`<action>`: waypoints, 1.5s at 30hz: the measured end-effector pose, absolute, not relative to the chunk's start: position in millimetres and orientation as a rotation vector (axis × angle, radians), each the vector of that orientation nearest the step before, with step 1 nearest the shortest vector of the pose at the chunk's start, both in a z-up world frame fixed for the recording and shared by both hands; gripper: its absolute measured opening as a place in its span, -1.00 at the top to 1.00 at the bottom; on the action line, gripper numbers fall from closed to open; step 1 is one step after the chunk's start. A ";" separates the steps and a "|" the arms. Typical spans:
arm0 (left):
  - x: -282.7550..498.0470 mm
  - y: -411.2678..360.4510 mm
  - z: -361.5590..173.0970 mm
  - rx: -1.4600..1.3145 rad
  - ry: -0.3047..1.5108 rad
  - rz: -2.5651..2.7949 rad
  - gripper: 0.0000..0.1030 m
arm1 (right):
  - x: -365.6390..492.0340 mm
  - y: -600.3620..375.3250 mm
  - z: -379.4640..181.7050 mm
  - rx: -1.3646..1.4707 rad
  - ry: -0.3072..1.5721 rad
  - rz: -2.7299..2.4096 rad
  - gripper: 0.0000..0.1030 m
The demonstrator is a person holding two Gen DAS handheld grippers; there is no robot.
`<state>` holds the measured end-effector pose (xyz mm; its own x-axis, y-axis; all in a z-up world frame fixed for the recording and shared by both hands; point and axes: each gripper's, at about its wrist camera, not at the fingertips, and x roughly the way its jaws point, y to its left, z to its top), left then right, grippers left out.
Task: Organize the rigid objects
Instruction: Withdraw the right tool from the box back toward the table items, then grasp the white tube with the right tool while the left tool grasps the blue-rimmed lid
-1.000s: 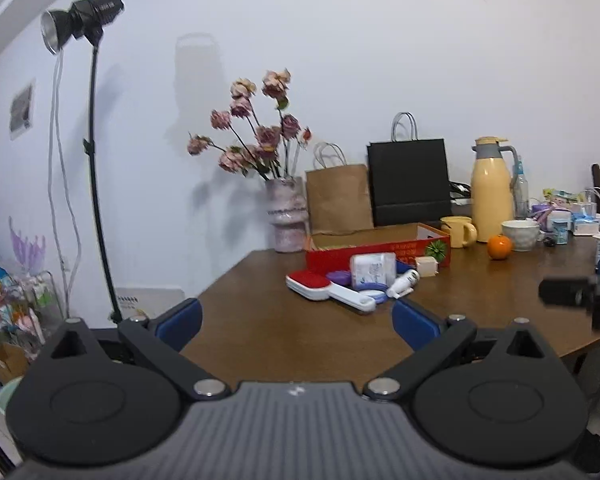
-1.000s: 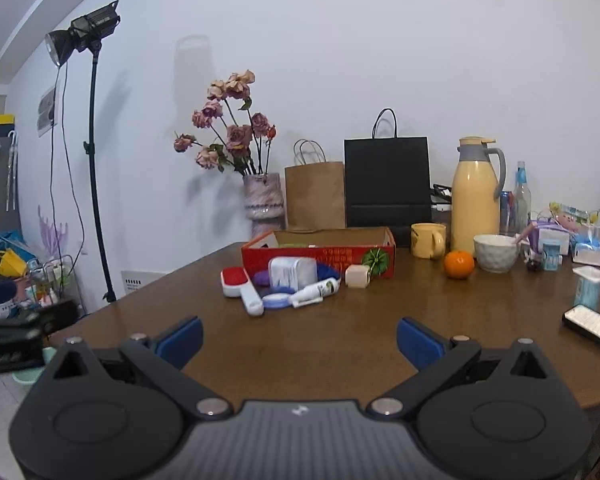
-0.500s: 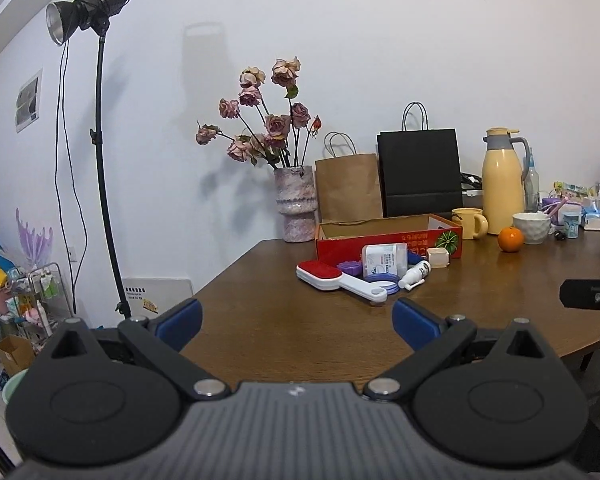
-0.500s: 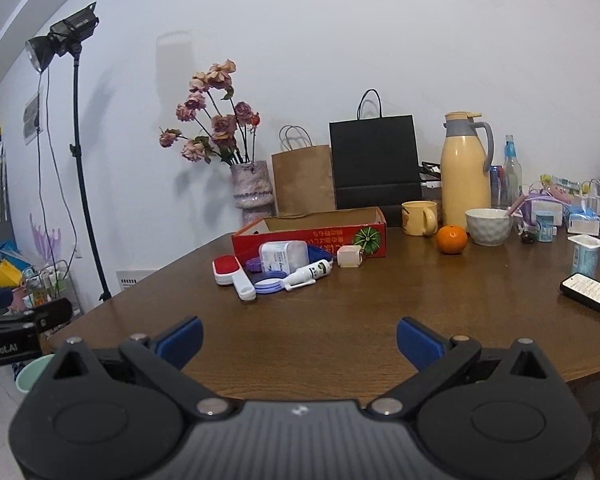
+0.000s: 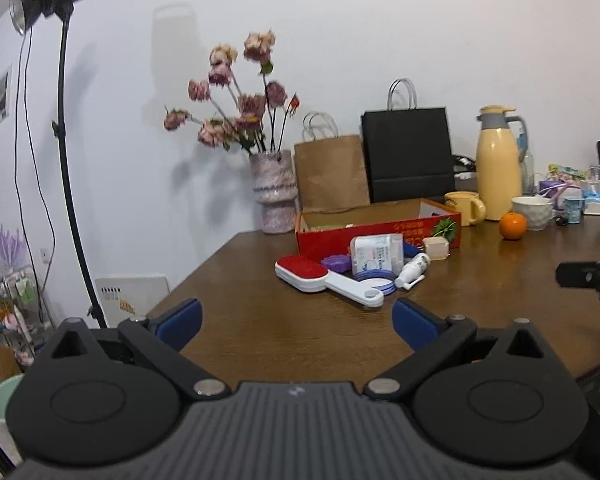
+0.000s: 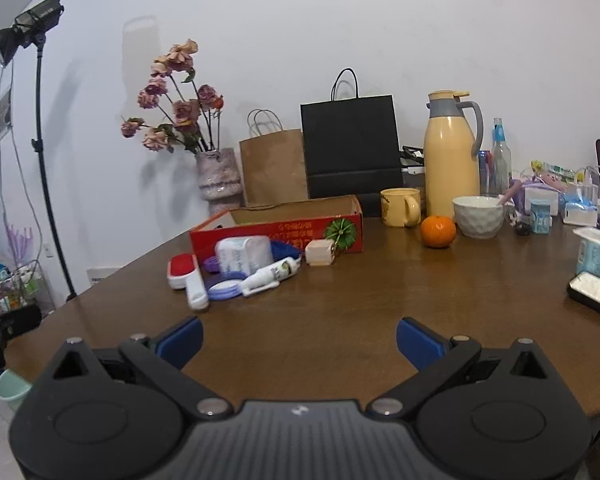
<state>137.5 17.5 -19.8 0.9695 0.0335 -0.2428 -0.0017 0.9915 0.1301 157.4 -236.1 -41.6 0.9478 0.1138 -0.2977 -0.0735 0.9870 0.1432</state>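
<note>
Both grippers, left [image 5: 296, 322] and right [image 6: 299, 338], have their jaws spread wide and empty above the near edge of my wooden table [image 6: 360, 312]. Ahead, the red-and-white brush [image 6: 186, 276], white bottle [image 6: 270, 276] and small block [image 6: 319, 253] lie clustered against the open red box [image 6: 276, 228].

We note a brown wooden table [image 6: 340, 312]. On it: an open red cardboard box [image 6: 276, 228], a lint brush [image 6: 186, 276], a white spray bottle [image 6: 270, 276], a wooden cube [image 6: 319, 252], an orange [image 6: 438, 231], a yellow mug [image 6: 400, 207], a white bowl [image 6: 478, 216], a yellow thermos [image 6: 452, 156].
</note>
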 end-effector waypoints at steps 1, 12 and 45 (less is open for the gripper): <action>146.0 18.0 -20.2 0.121 0.257 0.022 -1.00 | 165.5 -235.7 -40.6 0.127 0.311 0.095 -1.00; 231.7 26.4 -15.0 0.052 0.303 0.043 -1.00 | 250.3 -206.1 -34.5 0.040 0.346 0.232 -1.00; 375.9 9.9 -47.6 0.016 0.486 -0.081 -1.00 | 435.3 -160.3 -77.1 0.124 0.590 0.180 0.06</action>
